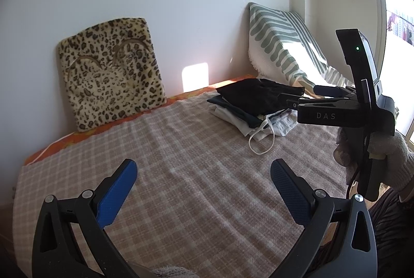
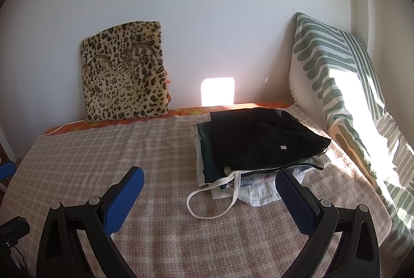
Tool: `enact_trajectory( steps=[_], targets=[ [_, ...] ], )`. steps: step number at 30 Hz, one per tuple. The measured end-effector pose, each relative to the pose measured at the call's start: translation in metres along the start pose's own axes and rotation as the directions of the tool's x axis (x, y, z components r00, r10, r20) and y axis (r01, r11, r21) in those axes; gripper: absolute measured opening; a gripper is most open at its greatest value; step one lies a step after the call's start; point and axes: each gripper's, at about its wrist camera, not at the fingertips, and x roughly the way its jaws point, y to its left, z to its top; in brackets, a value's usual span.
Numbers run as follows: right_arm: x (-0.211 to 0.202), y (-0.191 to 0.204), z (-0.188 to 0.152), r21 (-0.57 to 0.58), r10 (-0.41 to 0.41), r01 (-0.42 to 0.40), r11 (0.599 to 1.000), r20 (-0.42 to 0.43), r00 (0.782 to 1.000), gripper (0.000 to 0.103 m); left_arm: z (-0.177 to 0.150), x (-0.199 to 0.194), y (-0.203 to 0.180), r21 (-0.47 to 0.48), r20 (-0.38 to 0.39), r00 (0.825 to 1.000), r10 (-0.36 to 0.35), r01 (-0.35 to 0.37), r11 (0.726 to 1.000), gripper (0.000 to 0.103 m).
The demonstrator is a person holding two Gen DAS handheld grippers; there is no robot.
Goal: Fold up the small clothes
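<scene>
Covering most of the stack of folded clothes [image 2: 248, 156], a black garment [image 2: 261, 141] hides the lower layers; only light edges and a white strap loop [image 2: 207, 200] protrude. The stack sits on the checked blanket [image 2: 160, 239], near the striped pillow [image 2: 336, 86]. Both the left gripper [image 1: 204, 182] and right gripper [image 2: 209, 190] hover with jaws wide apart, empty. A gloved hand [image 1: 393, 156] holds the right unit.

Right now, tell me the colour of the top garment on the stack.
Black. The top garment shows best in the right wrist view, lying over lighter clothes.
</scene>
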Motion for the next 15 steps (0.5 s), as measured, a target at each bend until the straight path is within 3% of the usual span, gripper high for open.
enact_trajectory(
  steps=[15],
  targets=[
    [-0.0038,0.0038,-0.003,0.004,-0.004,0.004,1.0,-0.001,1.0,0.103,-0.002,-0.006,0.0055,-0.03,0.008,1.0,0.02,-0.02,0.999,0.103]
  ],
)
